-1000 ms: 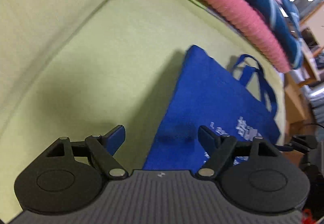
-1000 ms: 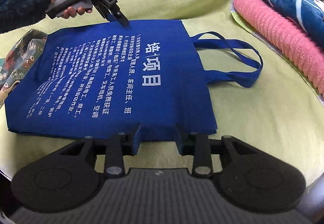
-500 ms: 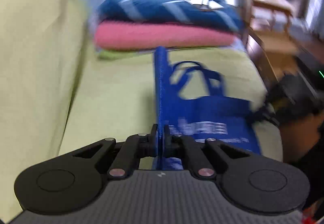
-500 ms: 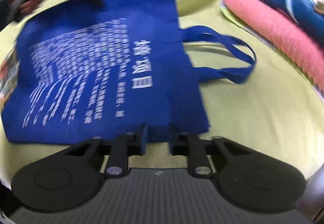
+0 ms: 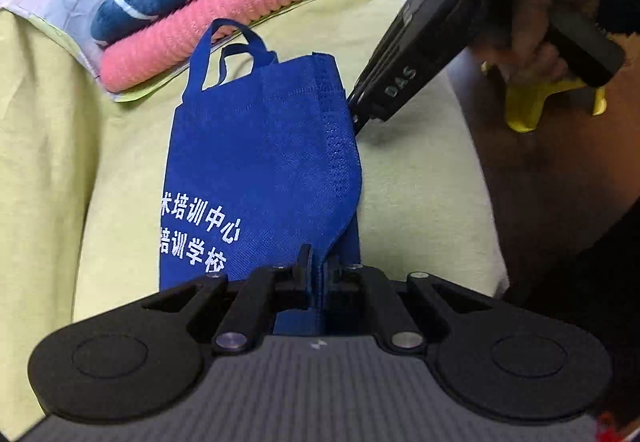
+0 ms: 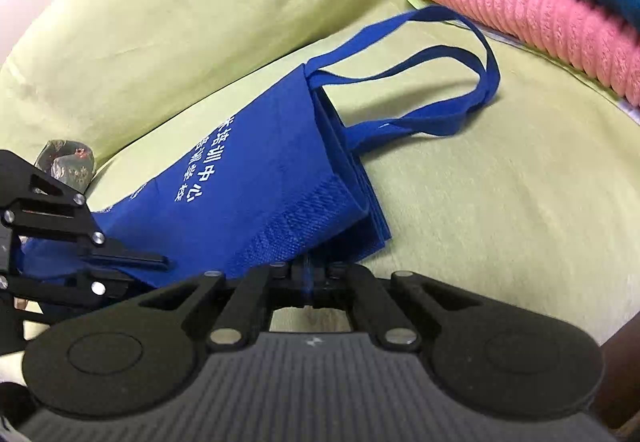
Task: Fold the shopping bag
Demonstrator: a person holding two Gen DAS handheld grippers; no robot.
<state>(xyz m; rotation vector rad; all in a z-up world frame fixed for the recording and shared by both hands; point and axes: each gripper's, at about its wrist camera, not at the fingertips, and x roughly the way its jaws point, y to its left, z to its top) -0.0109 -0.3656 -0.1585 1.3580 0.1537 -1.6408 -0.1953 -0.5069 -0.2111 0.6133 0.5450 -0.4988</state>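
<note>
Blue bag (image 5: 256,146) white lettering, ribbed pink blanket (image 5: 224,22), yellow-green cover (image 6: 500,210)

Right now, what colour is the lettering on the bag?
White, on the blue shopping bag; clearest in the left wrist view.

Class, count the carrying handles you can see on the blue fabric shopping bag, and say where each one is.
2: both loops lie stacked at the blue fabric shopping bag's open end, stretching toward the pink ribbed blanket: upper handle, lower handle.

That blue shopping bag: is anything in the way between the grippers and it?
Nothing visible. Both grippers are already shut on the blue shopping bag: the left gripper pinches one edge, the right gripper another. Only the green cover lies beneath.
</note>
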